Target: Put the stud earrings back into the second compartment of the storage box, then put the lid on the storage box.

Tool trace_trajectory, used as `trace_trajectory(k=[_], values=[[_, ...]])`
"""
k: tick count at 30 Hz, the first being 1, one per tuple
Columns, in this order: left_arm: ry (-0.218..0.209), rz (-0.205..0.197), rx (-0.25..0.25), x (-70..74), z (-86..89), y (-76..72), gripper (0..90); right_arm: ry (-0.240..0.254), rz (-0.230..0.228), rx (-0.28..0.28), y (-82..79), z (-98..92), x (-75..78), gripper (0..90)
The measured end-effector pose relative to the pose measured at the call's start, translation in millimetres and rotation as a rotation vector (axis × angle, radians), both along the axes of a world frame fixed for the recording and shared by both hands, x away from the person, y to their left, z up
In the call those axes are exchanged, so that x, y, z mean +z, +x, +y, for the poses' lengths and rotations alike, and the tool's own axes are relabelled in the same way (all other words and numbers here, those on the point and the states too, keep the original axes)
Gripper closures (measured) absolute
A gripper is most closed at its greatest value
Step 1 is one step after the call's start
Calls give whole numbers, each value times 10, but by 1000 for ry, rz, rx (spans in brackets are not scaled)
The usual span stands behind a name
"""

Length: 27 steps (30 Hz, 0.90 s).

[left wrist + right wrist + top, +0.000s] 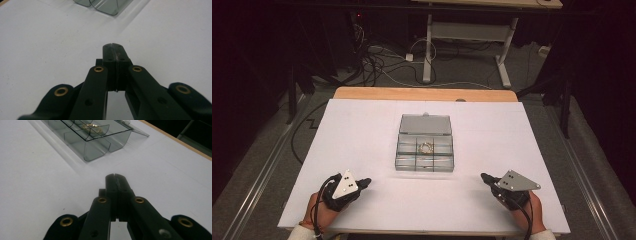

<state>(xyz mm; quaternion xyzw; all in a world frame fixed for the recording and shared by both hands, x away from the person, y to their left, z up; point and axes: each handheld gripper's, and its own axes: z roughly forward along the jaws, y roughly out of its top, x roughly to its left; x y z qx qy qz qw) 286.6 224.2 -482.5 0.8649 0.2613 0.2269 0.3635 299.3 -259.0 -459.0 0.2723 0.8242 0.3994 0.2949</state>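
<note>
High view: I see the clear smoky plastic compartment box (425, 147), lid open, mid-counter (362, 130), gold ring (426, 147) inside; both tools parked well short, ready
Left gripper view: left hand-held gripper (114, 45) closed, empty
Right gripper view: right hand-held gripper (115, 176) closed, empty, aimed at box

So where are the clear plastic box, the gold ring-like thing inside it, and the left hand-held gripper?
clear plastic box (424, 165), high view, near wall.
gold ring-like thing (426, 147), high view, its loop in a middle compartment.
left hand-held gripper (115, 45), left gripper view, closed jaw tips.
</note>
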Motion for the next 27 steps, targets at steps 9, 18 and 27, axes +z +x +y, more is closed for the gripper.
trace_trajectory(k=[9,18,27], values=[[-33,17,-3,-11,40,24,877,-14,16,5,32,36,-30,900],[-38,29,3,-9,27,135,877,-22,35,11,128,53,-55,900],[-42,43,9,28,-89,432,877,-1,55,4,349,27,-44,900]])
